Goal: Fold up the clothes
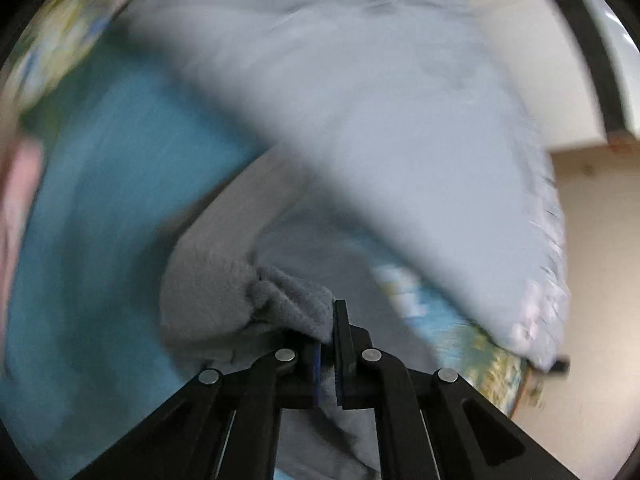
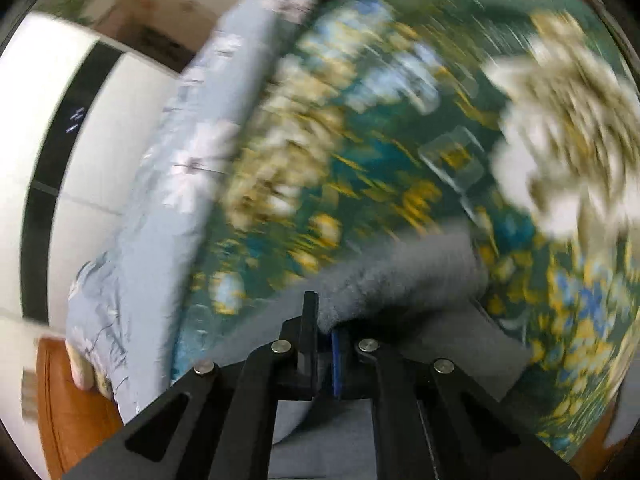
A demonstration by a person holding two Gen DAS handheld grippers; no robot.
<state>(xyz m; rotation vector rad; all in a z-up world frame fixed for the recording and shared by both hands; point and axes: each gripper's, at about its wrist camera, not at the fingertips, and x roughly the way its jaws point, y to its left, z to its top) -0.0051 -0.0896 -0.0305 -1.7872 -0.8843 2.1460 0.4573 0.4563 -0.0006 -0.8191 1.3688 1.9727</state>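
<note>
A grey fleece garment (image 1: 224,280) hangs bunched from my left gripper (image 1: 329,320), which is shut on its edge; the cloth drapes down below the jaws. In the right wrist view my right gripper (image 2: 324,320) is shut on another part of the same grey fleece garment (image 2: 408,276), which folds over to the right of the fingers and hangs beneath them. Both views are blurred by motion.
A teal floral bedspread (image 2: 380,140) covers the bed; it shows plain teal in the left wrist view (image 1: 100,220). A pale blue flowered quilt (image 1: 400,120) lies along the bed's edge, also in the right wrist view (image 2: 180,184). A white cabinet (image 2: 92,128) and wooden floor (image 2: 72,408) lie beyond.
</note>
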